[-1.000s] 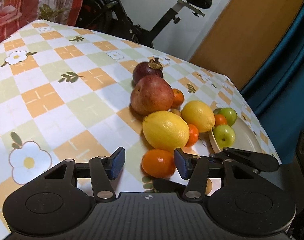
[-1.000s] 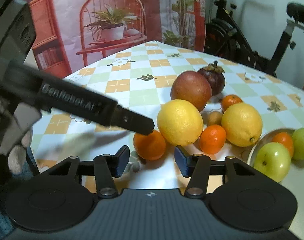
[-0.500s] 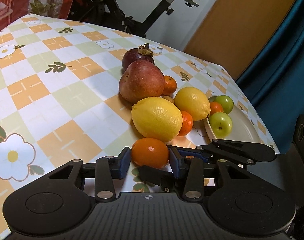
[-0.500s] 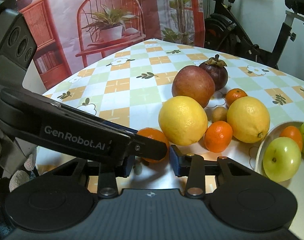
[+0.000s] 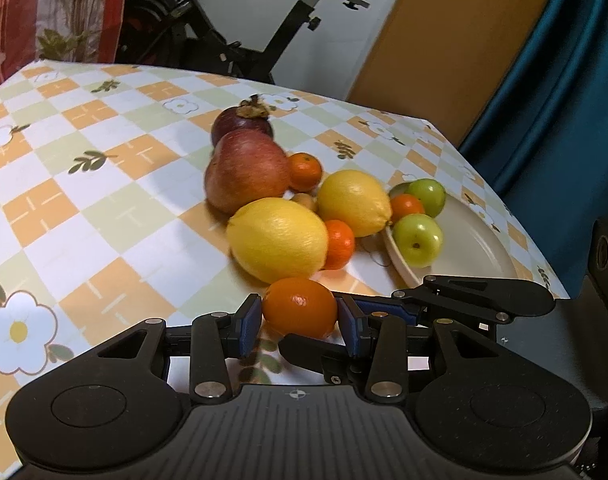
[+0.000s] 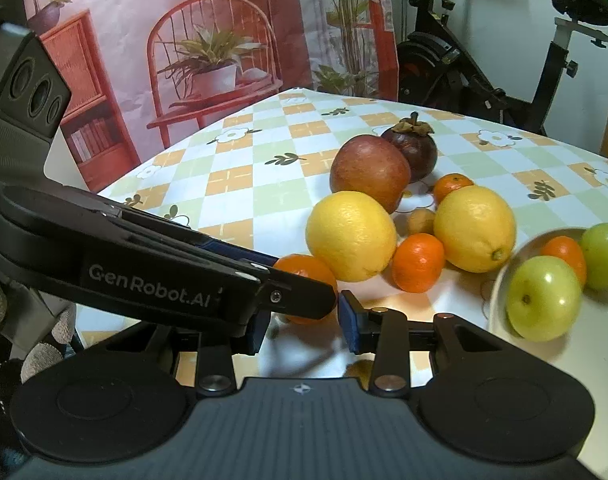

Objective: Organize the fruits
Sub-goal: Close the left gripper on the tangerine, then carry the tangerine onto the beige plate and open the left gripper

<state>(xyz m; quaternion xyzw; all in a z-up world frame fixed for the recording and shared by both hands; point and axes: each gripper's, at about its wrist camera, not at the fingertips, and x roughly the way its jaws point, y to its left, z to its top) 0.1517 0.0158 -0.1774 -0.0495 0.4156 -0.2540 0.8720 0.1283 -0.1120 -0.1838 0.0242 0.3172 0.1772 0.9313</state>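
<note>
The nearest orange mandarin [image 5: 300,304] sits at the front of the fruit pile on the checked tablecloth [image 5: 104,208]. My left gripper [image 5: 299,314] is shut on it, blue pads against its left and right sides. My right gripper [image 6: 304,320] comes in crosswise and is shut on the same mandarin [image 6: 304,270], one finger on its near side and one on the far side. In the right wrist view the left gripper [image 6: 316,296] covers the mandarin's lower half. Behind it lie two lemons [image 5: 278,238], a red apple [image 5: 246,174] and a mangosteen [image 5: 240,124].
A cream plate [image 5: 476,240] at the right holds two green fruits [image 5: 418,240] and a small mandarin [image 5: 406,206]. More small mandarins [image 5: 340,244] and a small brown fruit [image 6: 422,220] sit among the lemons. An exercise bike [image 6: 484,60] stands past the table's far edge. A gloved hand [image 6: 40,356] holds the left gripper.
Both grippers' jaws have narrowed onto the nearest mandarin. The left gripper moved in across the front of the right one, its finger now covering part of the mandarin.
</note>
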